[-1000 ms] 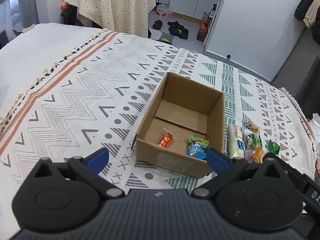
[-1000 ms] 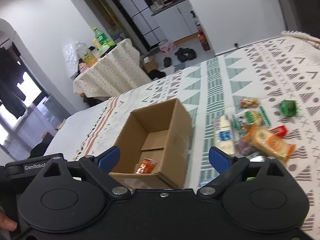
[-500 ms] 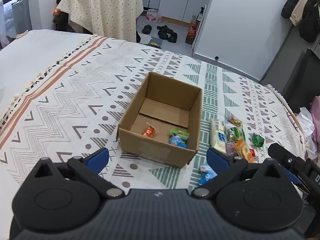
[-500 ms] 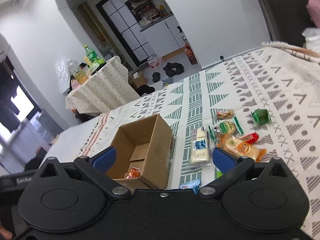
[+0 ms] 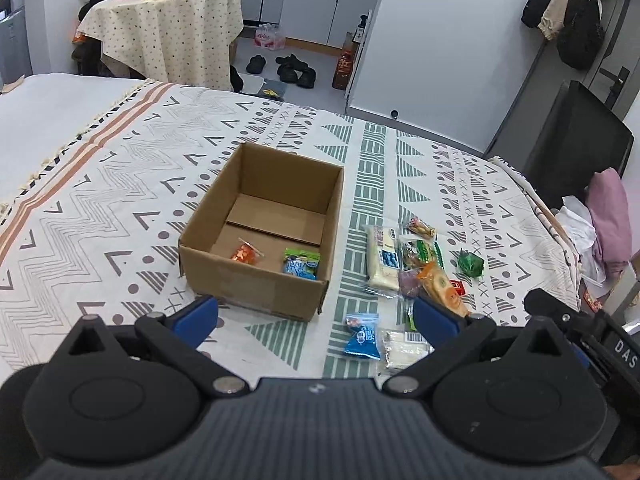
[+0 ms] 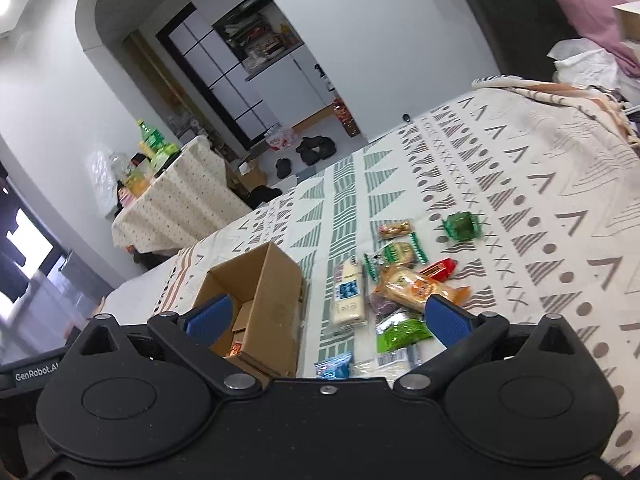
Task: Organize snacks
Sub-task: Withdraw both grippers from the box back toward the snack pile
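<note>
An open cardboard box (image 5: 256, 284) sits on the patterned bedspread (image 5: 120, 208); it also shows in the right wrist view (image 6: 272, 300). Inside lie an orange snack packet (image 5: 246, 254) and a blue-green packet (image 5: 301, 264). Several loose snacks lie right of the box: a white bar (image 5: 382, 258), an orange-wrapped bun (image 6: 416, 288), a green wrapped sweet (image 6: 460, 226), a blue packet (image 5: 362, 336). My left gripper (image 5: 316, 314) is open and empty, held above and in front of the box. My right gripper (image 6: 326, 318) is open and empty, above the snacks.
A side table with a dotted cloth (image 5: 172, 28) and bottles stands beyond the bed. Shoes (image 5: 292, 68) lie on the floor. A black screen (image 5: 576, 140) and pink clothing (image 5: 608, 216) sit past the bed's right edge.
Both grippers have pulled back and up from the box, so more of the bed and the snack pile shows. Both stay open. The box contents have not moved.
</note>
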